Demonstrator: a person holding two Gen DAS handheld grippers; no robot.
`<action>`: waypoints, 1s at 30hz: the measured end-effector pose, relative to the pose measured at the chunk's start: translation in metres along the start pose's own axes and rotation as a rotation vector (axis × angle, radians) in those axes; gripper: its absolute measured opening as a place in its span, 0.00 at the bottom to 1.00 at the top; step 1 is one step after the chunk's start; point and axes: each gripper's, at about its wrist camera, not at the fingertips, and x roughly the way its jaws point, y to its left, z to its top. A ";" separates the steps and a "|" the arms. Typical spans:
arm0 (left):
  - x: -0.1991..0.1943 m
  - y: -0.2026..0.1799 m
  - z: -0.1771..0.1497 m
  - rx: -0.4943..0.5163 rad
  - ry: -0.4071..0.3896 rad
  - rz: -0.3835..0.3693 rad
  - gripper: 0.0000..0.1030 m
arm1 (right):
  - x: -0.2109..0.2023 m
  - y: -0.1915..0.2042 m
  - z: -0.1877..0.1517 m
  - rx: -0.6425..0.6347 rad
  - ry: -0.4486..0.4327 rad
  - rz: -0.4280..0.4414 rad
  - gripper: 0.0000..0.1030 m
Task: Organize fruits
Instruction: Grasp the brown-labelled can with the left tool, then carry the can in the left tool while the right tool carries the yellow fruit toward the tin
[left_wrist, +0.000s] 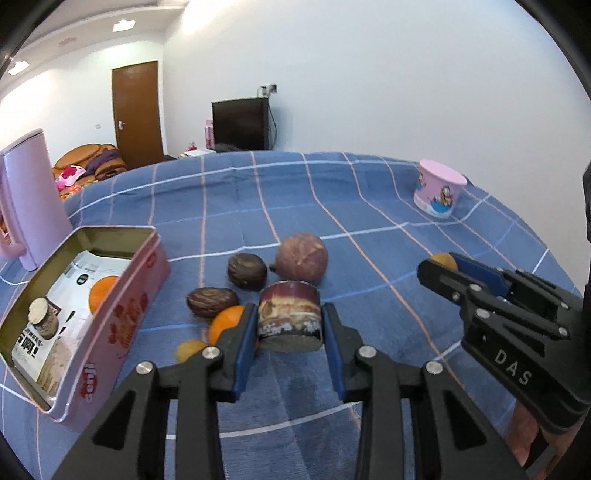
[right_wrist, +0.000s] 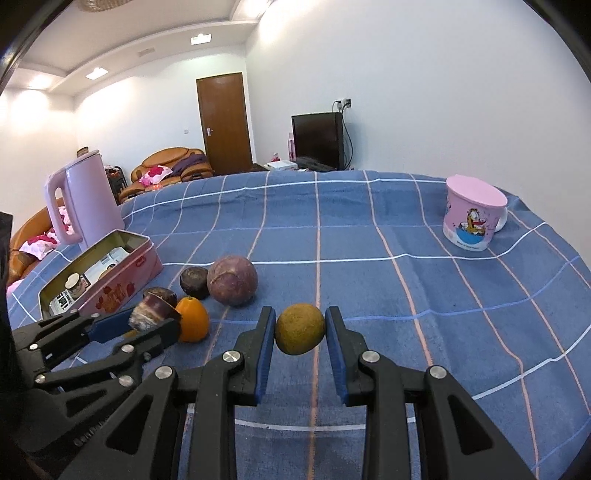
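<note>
Gripping stiff sugarcane piece (left_wrist: 289, 314) by curved sides, left fingers (left_wrist: 242, 345); right fingers (right_wrist: 338, 349) clamping round brownish fruit (right_wrist: 300, 328) at widest part, firm, may roll.

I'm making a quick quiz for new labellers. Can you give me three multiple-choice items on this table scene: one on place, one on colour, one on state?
1. Where does the pink mug stand?
A. inside the tin
B. on the far right of the blue cloth
C. on the kettle

2. What colour is the kettle?
A. pink
B. green
C. black

3. What is the right tool doing?
A. hanging open over nothing
B. gripping the mug
C. gripping a round yellow-brown fruit

Answers: 1 B, the mug sits alone near the cloth's right edge. 2 A, its body and handle are pale pink. 3 C, both blue pads press the fruit's sides. The left tool likewise holds a short cut piece of cane.
</note>
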 end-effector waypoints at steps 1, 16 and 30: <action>-0.002 0.001 0.000 -0.004 -0.009 0.002 0.35 | -0.002 0.001 0.000 -0.002 -0.009 -0.004 0.29; -0.015 0.004 -0.002 -0.014 -0.081 0.041 0.35 | -0.015 0.001 -0.001 -0.010 -0.082 0.015 0.29; -0.030 0.002 -0.003 -0.014 -0.153 0.067 0.35 | -0.027 0.000 -0.003 -0.009 -0.148 0.021 0.29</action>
